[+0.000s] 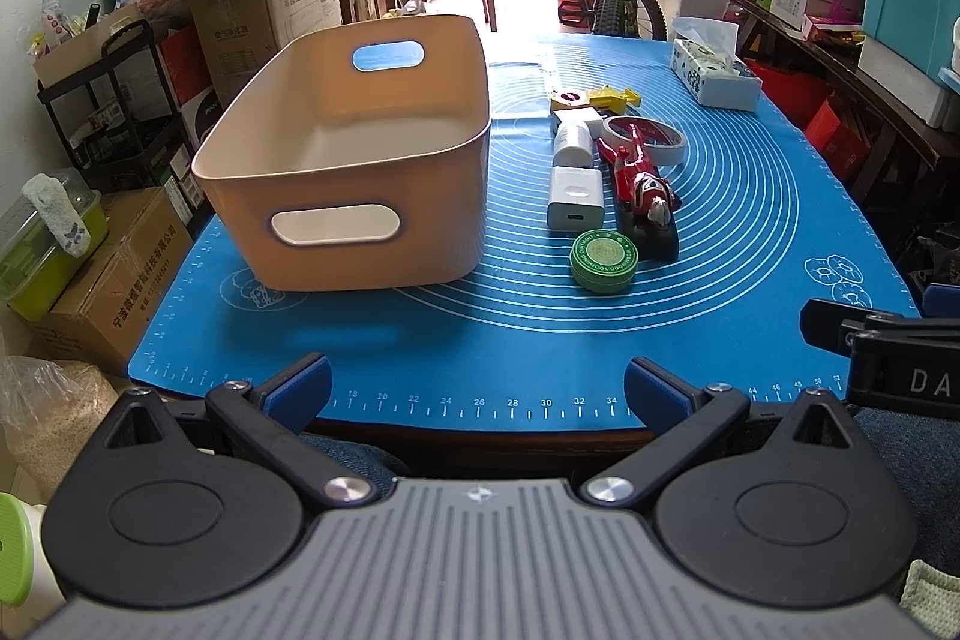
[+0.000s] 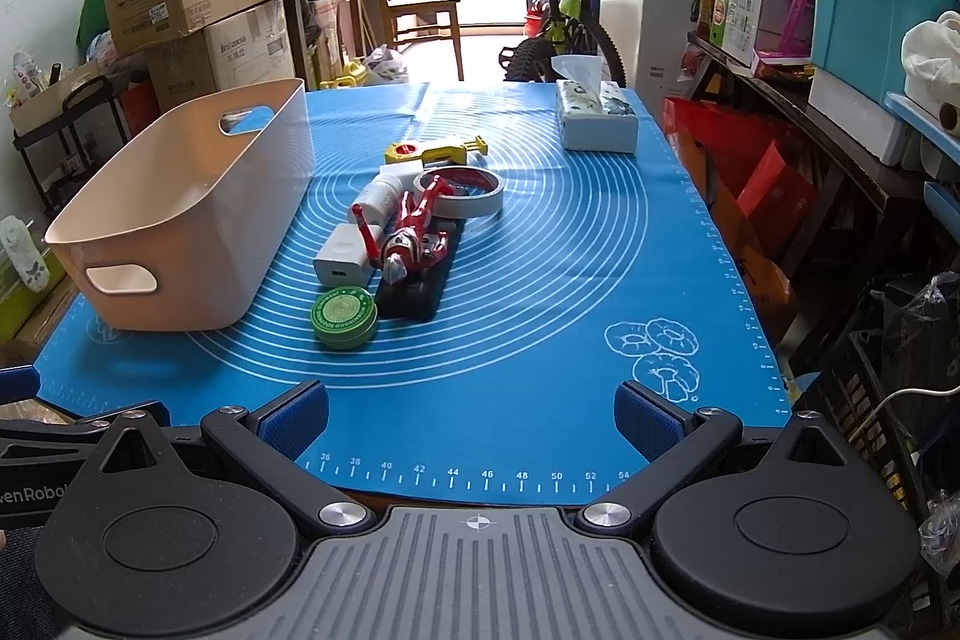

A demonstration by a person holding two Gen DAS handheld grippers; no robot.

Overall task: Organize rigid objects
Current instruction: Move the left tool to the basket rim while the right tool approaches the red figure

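Left hand-held gripper (image 1: 477, 388): held wide, nothing between its fingers, at the near edge of the blue mat (image 1: 720, 232) on the bench. Right hand-held gripper (image 2: 471, 415): likewise wide and unloaded. Ahead, well apart from both: beige bin (image 1: 360, 148) at left; just beside it a green tin (image 2: 344, 317), white charger (image 2: 342, 261), red figure (image 2: 414, 235), tape roll (image 2: 465, 193), white bottle (image 2: 378, 199), yellow toy (image 2: 438, 151).
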